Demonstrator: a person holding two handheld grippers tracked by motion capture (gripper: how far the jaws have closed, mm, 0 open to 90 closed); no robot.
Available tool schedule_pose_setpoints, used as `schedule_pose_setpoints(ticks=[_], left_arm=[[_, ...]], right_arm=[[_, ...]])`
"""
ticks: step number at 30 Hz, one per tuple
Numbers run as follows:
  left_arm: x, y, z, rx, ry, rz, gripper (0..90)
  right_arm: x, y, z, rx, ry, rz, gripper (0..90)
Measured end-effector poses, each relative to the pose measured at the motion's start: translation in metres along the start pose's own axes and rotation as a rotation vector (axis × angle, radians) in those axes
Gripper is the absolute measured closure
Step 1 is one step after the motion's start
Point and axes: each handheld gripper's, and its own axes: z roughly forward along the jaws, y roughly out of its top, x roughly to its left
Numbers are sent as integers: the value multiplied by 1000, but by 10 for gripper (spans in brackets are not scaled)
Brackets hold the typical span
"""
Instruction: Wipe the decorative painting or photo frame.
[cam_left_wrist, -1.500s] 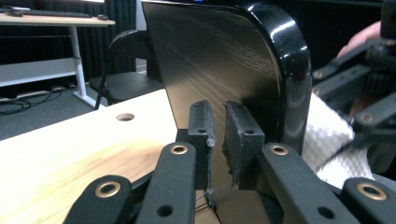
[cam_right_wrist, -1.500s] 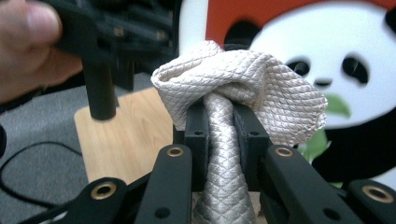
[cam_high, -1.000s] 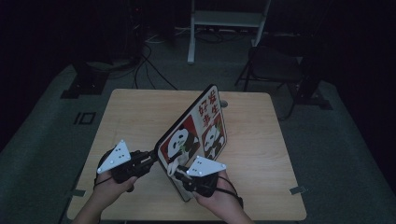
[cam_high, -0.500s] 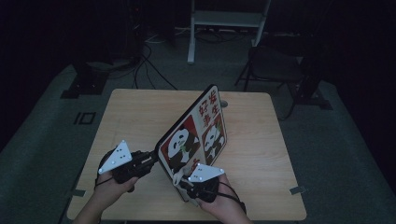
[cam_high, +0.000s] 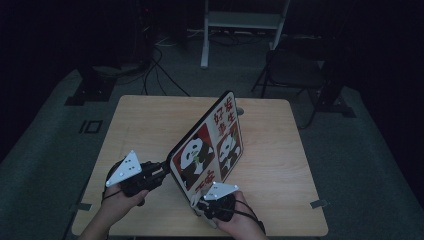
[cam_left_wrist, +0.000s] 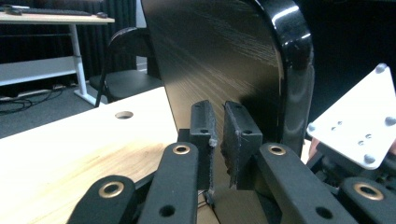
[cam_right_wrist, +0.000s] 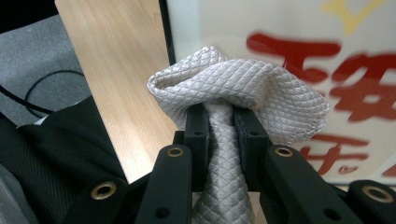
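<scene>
The left gripper (cam_left_wrist: 217, 135) has its 2 jaws clamped on the near edge of the tray (cam_high: 210, 145), a black board with panda pictures, propping it tilted up on the table (cam_high: 145, 125). The right gripper (cam_right_wrist: 223, 128) pinches a grey quilted cloth (cam_right_wrist: 243, 88), bunched just ahead of its jaws against the tray's printed face, at its lower corner.

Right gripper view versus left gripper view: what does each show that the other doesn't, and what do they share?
The right gripper view alone shows the grey cloth pinched in the right gripper against the tray's printed face with red characters. The left gripper view alone shows the tray's black back and glossy rim, with the left gripper shut on its edge. Both show the tray propped up on the wooden table.
</scene>
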Motion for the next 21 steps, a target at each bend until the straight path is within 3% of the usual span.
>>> schedule_pose_setpoints(ticks=[14, 16, 18, 21], left_arm=[[0, -2, 1, 8, -26, -1, 776], [0, -2, 1, 7, -28, 2, 776], [-1, -2, 2, 4, -35, 5, 775], [-2, -2, 3, -2, -42, 7, 736]], right_arm=[[-6, -27, 19, 155, -4, 26, 781], [-8, -30, 16, 144, 8, 49, 781], [-12, -29, 9, 117, -8, 63, 782], [-17, -21, -11, 32, -36, 90, 782]])
